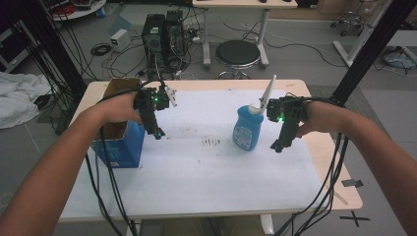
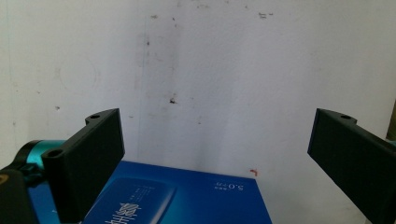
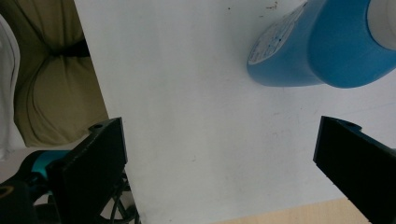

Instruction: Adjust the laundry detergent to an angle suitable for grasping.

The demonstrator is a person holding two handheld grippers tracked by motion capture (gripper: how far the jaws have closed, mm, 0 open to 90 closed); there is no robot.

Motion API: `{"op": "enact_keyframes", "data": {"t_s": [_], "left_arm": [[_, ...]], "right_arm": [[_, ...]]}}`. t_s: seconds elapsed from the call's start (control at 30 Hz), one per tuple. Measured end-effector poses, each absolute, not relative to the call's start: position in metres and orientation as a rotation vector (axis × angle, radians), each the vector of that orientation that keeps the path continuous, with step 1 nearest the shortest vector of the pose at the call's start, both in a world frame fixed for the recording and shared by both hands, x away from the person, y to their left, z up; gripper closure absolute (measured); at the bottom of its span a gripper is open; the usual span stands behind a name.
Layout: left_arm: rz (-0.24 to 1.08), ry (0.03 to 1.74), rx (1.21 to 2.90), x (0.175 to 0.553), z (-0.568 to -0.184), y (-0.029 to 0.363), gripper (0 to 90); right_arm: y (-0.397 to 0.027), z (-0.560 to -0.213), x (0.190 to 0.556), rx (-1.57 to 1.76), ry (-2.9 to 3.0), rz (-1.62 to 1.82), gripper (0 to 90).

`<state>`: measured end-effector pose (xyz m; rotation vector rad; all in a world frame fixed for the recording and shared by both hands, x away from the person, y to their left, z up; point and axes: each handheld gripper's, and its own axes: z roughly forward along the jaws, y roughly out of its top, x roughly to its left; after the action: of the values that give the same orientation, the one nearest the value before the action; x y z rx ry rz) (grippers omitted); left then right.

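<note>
A blue box (image 1: 120,147) with an open cardboard top stands at the left of the white mat (image 1: 196,167). My left gripper (image 1: 158,133) hovers just right of it, pointing down, jaws open and empty. In the left gripper view the box's blue printed side (image 2: 187,200) lies below my left gripper (image 2: 215,154). A blue bottle (image 1: 247,129) with a long white nozzle stands upright at the centre right. My right gripper (image 1: 277,146) hangs a little to its right, open. The right gripper view has the bottle (image 3: 317,46) at the upper right, clear of my right gripper (image 3: 219,158).
Dark smudges (image 1: 211,141) mark the mat's middle. The tan table edge (image 1: 339,172) runs along the right. Behind the table stand a black stool (image 1: 238,53) and computer towers (image 1: 162,32) among cables. A white cloth (image 1: 19,96) lies on the floor at left.
</note>
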<state>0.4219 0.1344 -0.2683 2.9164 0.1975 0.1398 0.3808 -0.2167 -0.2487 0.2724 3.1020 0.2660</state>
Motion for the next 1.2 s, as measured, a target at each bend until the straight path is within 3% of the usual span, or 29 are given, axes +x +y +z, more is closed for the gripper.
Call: {"op": "enact_keyframes", "data": {"t_s": [1.2], "left_arm": [[0.186, 0.217, 2.915, 0.4132, -0.2662, 0.1388, 3.7]], "right_arm": [[-0.2203, -0.2434, 0.373, 0.284, 3.063, 0.271, 1.7]]}}
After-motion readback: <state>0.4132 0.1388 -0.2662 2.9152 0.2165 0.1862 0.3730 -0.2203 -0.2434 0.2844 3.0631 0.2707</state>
